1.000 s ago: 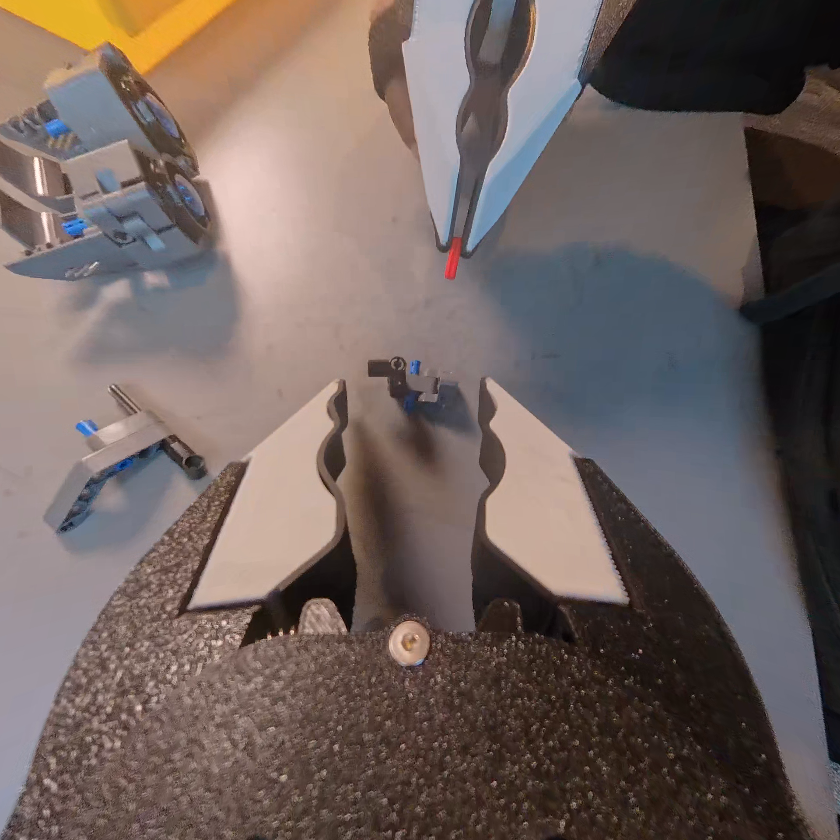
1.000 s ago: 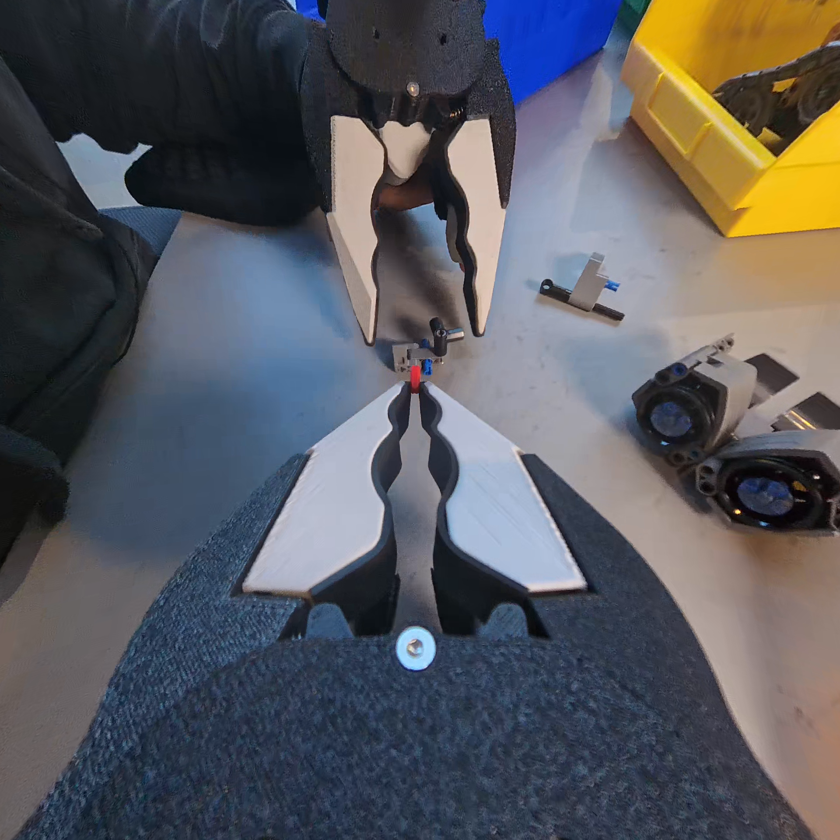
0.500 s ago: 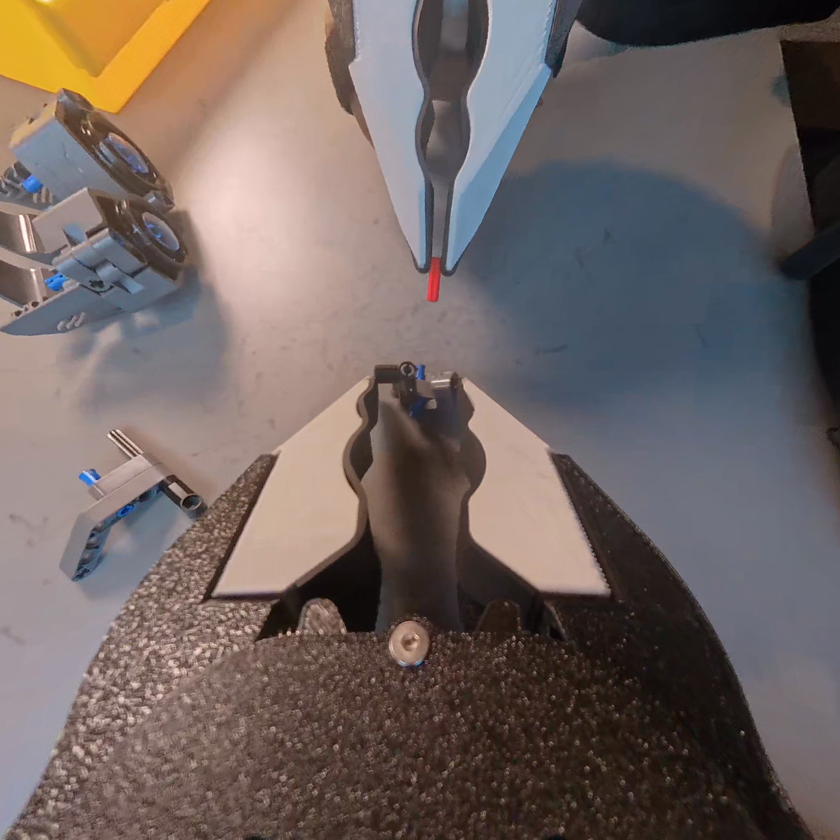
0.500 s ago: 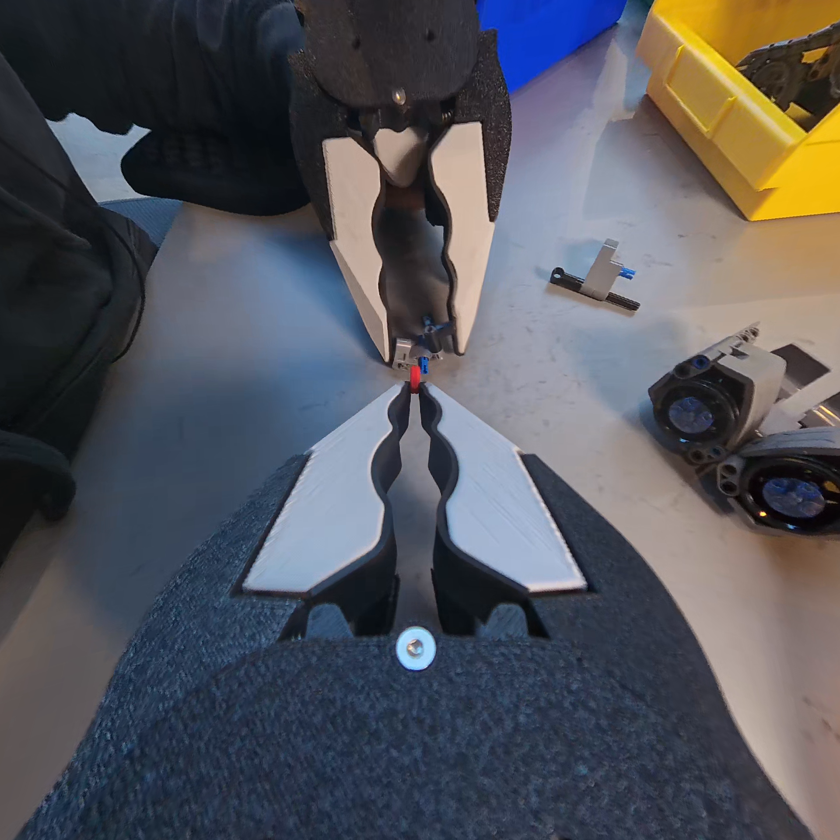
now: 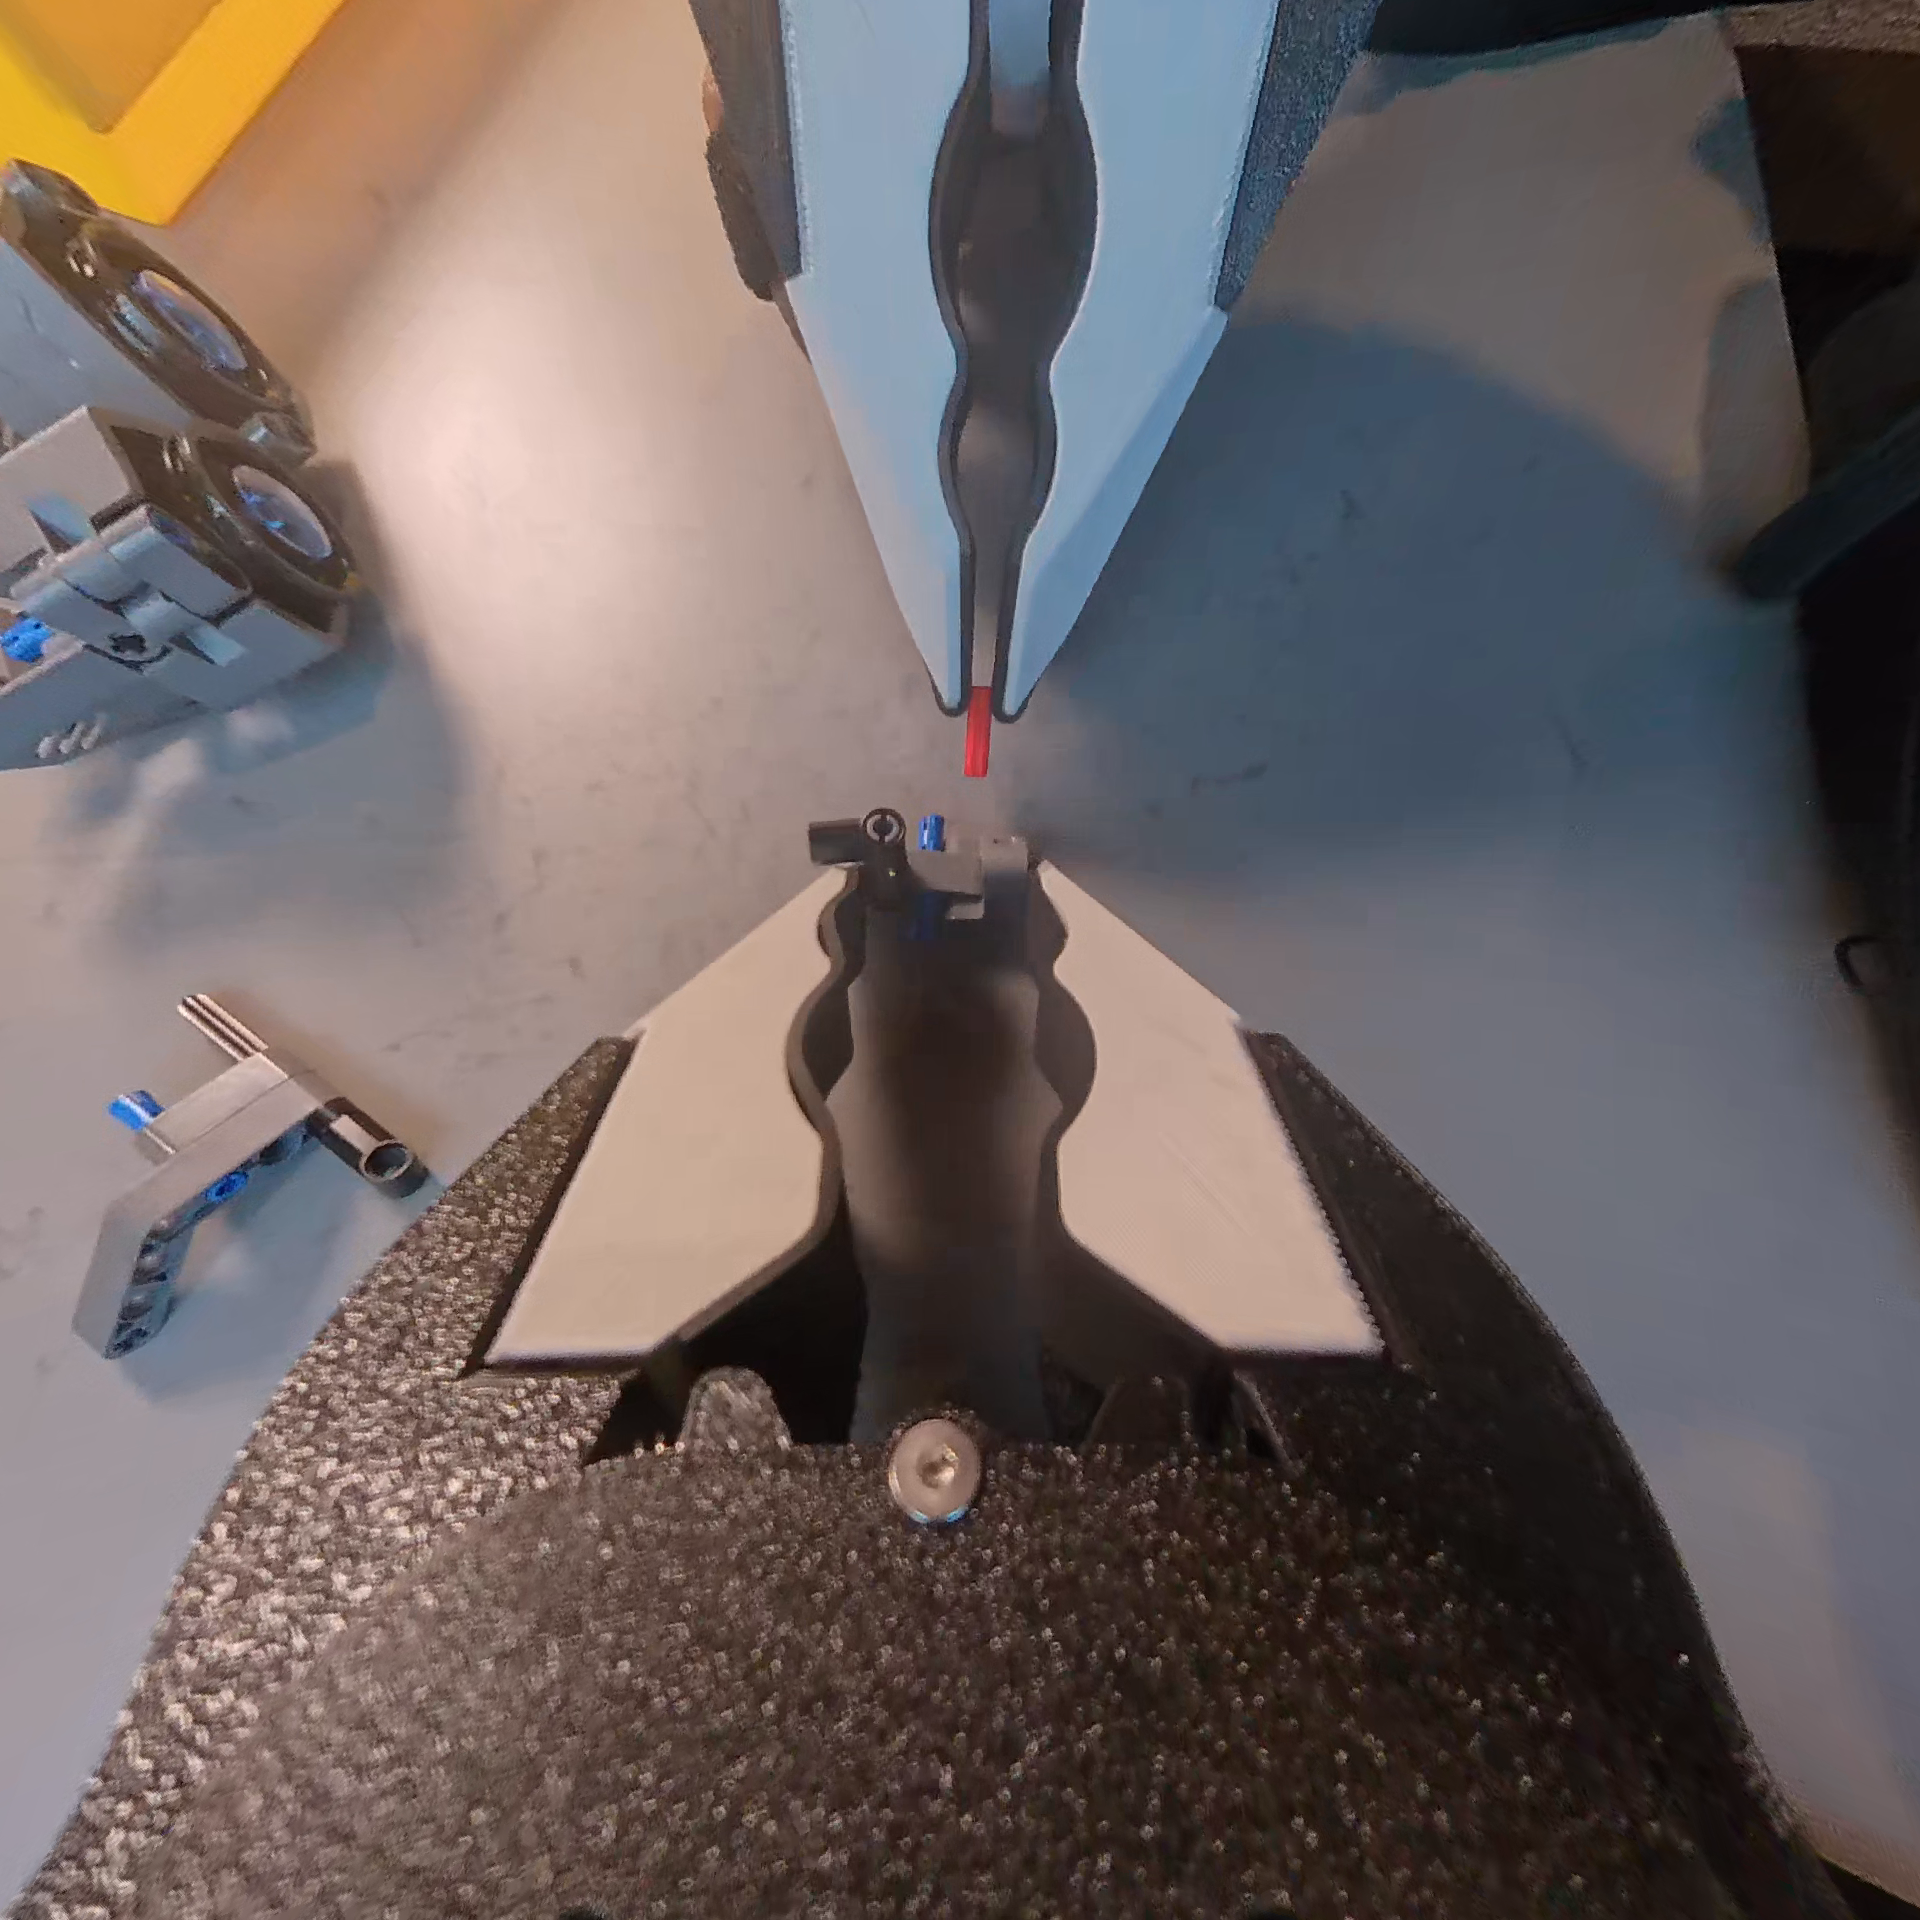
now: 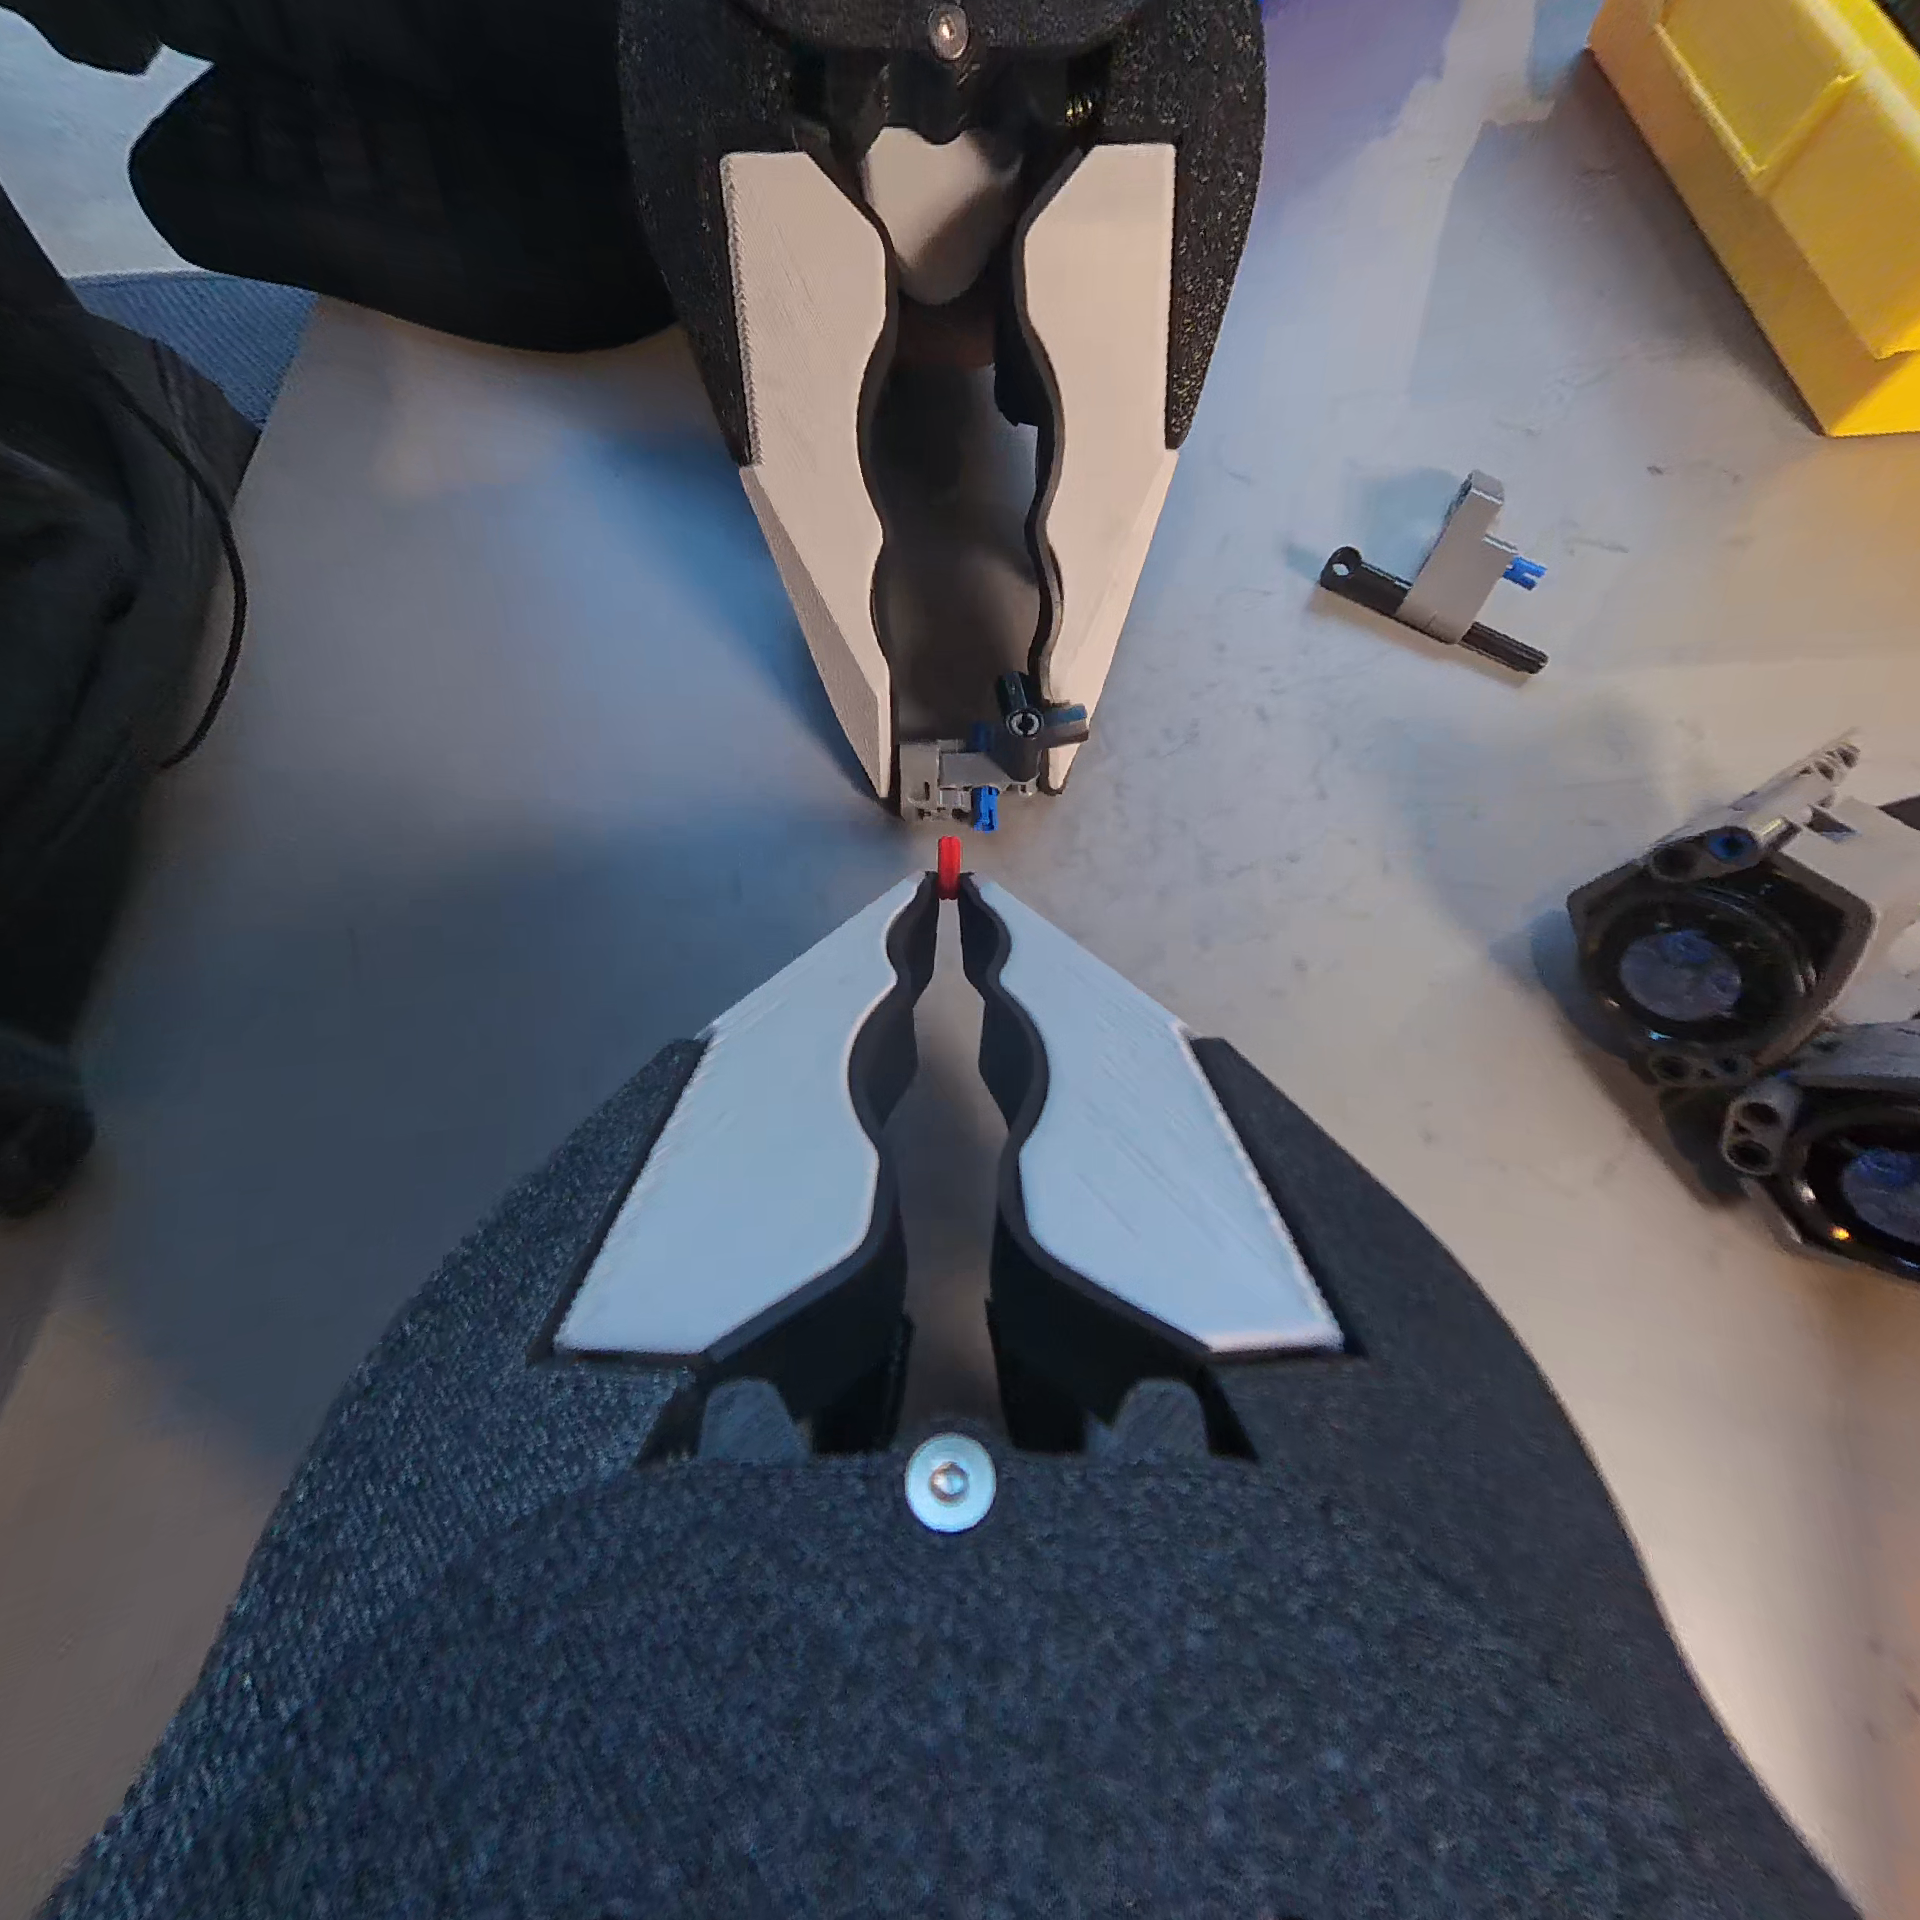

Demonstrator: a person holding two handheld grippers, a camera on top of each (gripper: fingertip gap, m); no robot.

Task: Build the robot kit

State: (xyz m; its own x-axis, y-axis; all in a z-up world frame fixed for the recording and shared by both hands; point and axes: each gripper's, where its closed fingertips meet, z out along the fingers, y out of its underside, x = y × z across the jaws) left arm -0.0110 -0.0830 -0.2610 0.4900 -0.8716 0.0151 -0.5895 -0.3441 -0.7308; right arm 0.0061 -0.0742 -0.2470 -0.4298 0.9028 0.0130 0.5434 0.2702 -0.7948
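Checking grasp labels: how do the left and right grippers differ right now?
Left gripper is shut on a small grey, black and blue brick assembly; right gripper is shut on a red pin.
Left's fingers stand apart around the wider assembly; right's fingers nearly meet on the thin pin.
Shared: same grey fingers, tips facing each other, pin aimed at the assembly, not yet touching.

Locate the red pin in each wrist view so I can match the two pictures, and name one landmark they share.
Left wrist view: the red pin sits above centre, sticking out of the tips of the right gripper, which comes down from the top edge.
Right wrist view: it sits just above centre, at the tips of that view's own gripper.
Shared landmark: the small grey, black and blue assembly held in the left gripper, facing the pin.
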